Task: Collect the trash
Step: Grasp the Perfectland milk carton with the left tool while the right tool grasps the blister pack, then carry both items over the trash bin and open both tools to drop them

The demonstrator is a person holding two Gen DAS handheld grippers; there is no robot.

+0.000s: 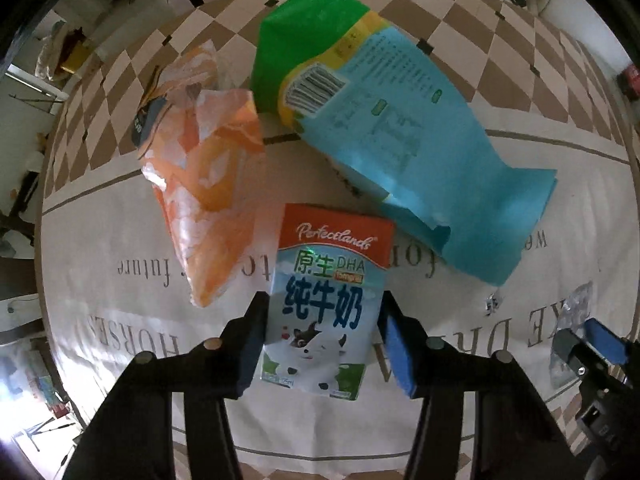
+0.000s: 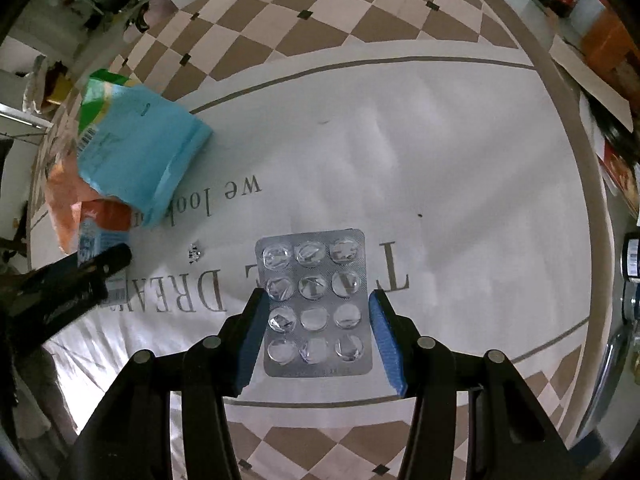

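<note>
A small milk carton (image 1: 324, 304) with an orange top lies between the fingers of my left gripper (image 1: 322, 344). The left pad touches its side; a small gap shows at the right pad. An orange wrapper (image 1: 204, 184) and a blue and green bag (image 1: 384, 128) lie beyond it. A silver empty pill blister pack (image 2: 316, 304) lies flat between the open fingers of my right gripper (image 2: 316, 340), touching neither pad. The bag (image 2: 140, 148), the wrapper (image 2: 64, 196) and the carton (image 2: 96, 236) show at the left of the right wrist view.
All lies on a round table with a printed cloth (image 2: 400, 152) with a checkered border. A small foil scrap (image 2: 195, 252) lies left of the blister pack. Bottles and boxes (image 2: 624, 184) stand off the right edge. My right gripper shows in the left wrist view (image 1: 592, 344).
</note>
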